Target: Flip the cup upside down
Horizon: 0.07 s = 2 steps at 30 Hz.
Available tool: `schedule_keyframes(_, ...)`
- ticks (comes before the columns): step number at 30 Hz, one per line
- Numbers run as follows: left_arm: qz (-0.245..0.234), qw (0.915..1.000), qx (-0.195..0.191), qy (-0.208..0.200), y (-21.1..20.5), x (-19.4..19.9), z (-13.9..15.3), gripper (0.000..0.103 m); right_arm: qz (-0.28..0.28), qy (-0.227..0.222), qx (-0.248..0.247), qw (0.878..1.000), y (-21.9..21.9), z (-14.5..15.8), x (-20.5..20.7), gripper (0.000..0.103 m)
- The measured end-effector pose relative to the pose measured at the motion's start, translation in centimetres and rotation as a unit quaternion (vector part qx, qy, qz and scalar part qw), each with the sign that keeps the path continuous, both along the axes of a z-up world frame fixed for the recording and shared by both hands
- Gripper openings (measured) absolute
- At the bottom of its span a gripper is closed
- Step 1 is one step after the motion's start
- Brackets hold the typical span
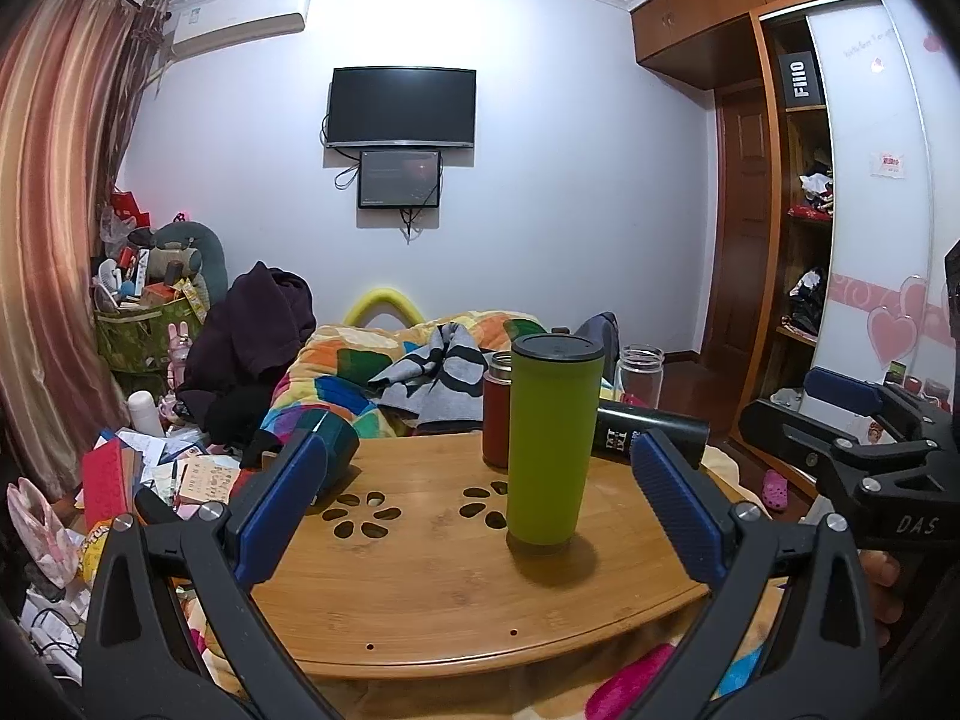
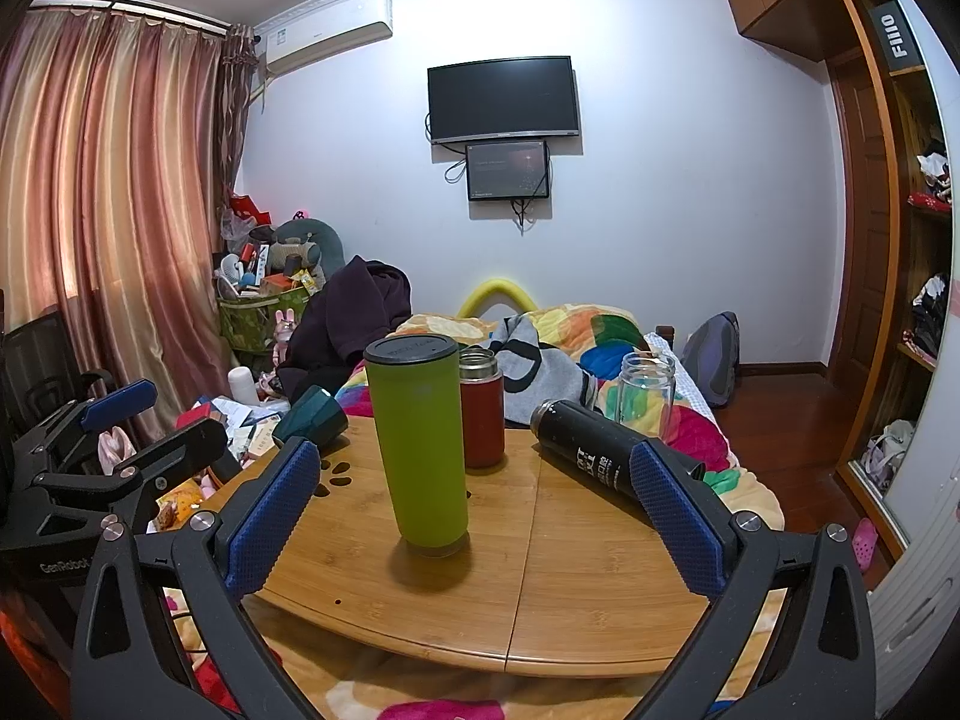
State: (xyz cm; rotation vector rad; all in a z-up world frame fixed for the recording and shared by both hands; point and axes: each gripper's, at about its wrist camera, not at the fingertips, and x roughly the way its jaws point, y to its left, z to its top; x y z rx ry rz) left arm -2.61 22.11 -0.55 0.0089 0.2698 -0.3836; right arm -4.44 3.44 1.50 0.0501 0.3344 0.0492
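Note:
A tall green cup [image 1: 553,444] with a black lid stands upright on the round bamboo table [image 1: 432,588]; it also shows in the right wrist view [image 2: 420,444]. My left gripper [image 1: 480,480] is open and empty, short of the cup, with the cup between its blue pads and nearer the right one. My right gripper [image 2: 474,480] is open and empty, short of the cup, which stands a little left of its middle. The right gripper also shows at the right edge of the left wrist view [image 1: 840,414], and the left gripper shows at the left of the right wrist view [image 2: 138,420].
On the table stand a red flask [image 2: 482,405] behind the green cup, a black bottle [image 2: 600,456] lying on its side at the right, and a dark teal cup [image 2: 312,417] on its side at the left. A clear glass jar [image 2: 645,393] stands on the bedding behind. Clutter lies to the left.

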Motion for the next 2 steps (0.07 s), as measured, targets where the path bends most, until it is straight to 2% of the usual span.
schedule_keyframes(2,0.000,1.0000,-0.001,0.001,-0.02,-0.08,0.04,0.103,0.000,0.000,-0.001,1.000,0.02,-0.01,-0.02,0.103)
